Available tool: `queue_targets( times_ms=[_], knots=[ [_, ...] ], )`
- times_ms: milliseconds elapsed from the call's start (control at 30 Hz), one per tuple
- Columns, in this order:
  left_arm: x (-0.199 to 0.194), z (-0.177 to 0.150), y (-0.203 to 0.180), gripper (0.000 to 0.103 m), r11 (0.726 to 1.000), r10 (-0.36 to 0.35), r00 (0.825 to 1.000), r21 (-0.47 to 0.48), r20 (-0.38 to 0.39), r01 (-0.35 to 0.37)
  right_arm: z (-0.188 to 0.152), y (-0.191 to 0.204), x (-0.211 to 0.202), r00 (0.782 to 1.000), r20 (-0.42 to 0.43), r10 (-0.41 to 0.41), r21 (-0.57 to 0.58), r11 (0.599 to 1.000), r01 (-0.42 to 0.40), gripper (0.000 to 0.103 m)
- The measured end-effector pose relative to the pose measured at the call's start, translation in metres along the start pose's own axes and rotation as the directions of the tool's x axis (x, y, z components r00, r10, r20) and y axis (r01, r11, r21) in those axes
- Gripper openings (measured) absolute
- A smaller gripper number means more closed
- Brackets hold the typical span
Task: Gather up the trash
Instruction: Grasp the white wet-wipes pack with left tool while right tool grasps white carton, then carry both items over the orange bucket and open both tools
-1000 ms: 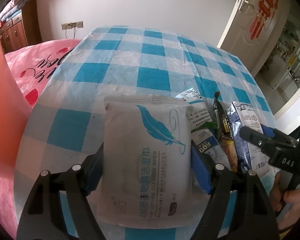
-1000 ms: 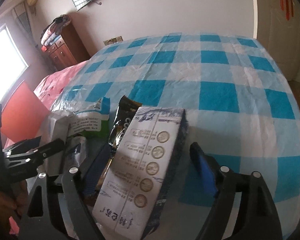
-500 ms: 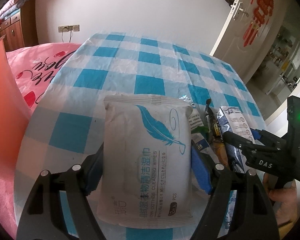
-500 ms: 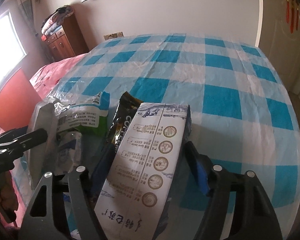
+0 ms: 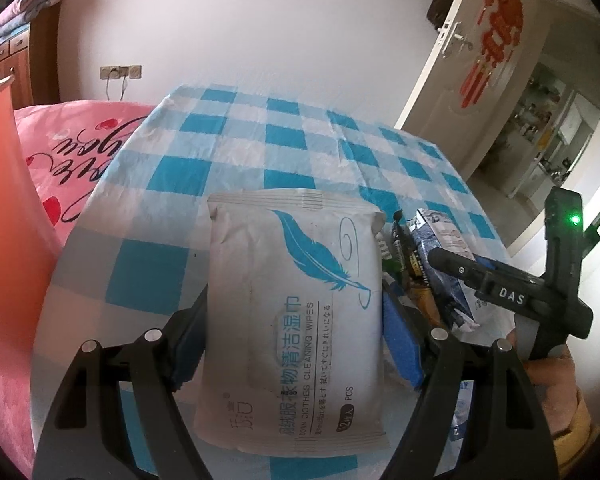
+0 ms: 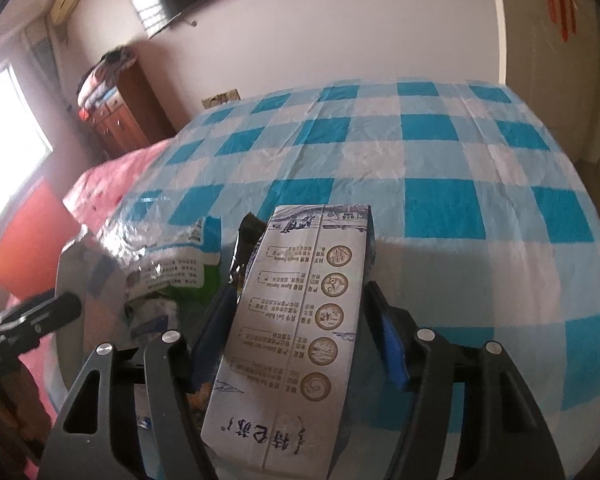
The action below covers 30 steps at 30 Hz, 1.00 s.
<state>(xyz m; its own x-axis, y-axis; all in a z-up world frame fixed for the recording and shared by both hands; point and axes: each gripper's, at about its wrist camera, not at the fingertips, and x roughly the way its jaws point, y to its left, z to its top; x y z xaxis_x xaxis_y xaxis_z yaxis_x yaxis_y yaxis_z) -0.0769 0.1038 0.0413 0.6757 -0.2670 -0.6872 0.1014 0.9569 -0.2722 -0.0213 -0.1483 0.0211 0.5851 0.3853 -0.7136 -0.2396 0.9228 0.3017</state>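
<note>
One white pack of cleaning wipes, printed with a blue feather and blue lettering, sits gripped between the blue pads of the left claw, held above the near edge of the surface. One milk carton, pale grey with a row of five round gold seals down its side and dark blue edges, stands lengthwise in the right claw; its jaws are closing, and both pads already lie against the carton's sides.

Between the two claws lies a small heap of other rubbish on the surface: one crumpled white-and-green wrapper with small print, one dark sachet poking up just beside the carton, and some further crumpled packaging beneath, too jumbled to count. In the left wrist view the same heap shows just right of the wipes, with the carton's dark edge and the right claw's black frame behind it.

The surface wears a blue-and-white checked cloth. Left of it lies one bed with a pink cover bearing black script and red hearts. One orange-red container wall rises at the far left; its inside is hidden.
</note>
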Motion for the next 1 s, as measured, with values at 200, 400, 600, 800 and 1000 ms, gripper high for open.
queue_targets(
  times_ms=[200,400,600,800,1000],
  knots=[
    [-0.010,0.002,0.004,0.077,0.999,-0.034,0.999,0.005,0.035,0.034,0.008,-0.005,-0.015,0.999,0.048,0.002,0.072,0.997,-0.006,0.064],
    [-0.024,0.009,0.004,0.077,0.998,-0.064,0.995,0.021,0.072,0.062,0.017,-0.004,-0.030,0.997,0.075,0.026,0.114,0.993,-0.034,0.064],
    [-0.040,0.019,0.003,0.077,0.996,-0.079,0.991,0.038,0.105,0.075,0.027,0.008,-0.038,0.992,0.079,0.102,0.144,0.983,-0.112,0.064],
    [-0.066,0.031,0.014,0.077,0.997,-0.072,0.984,0.031,0.166,0.067,0.045,0.040,-0.045,0.981,0.085,0.172,0.116,0.976,-0.181,0.064],
    [-0.102,0.043,0.040,0.077,0.999,-0.032,0.967,-0.019,0.252,0.038,0.070,0.098,-0.049,0.964,0.078,0.256,0.025,0.966,-0.258,0.064]
  ],
)
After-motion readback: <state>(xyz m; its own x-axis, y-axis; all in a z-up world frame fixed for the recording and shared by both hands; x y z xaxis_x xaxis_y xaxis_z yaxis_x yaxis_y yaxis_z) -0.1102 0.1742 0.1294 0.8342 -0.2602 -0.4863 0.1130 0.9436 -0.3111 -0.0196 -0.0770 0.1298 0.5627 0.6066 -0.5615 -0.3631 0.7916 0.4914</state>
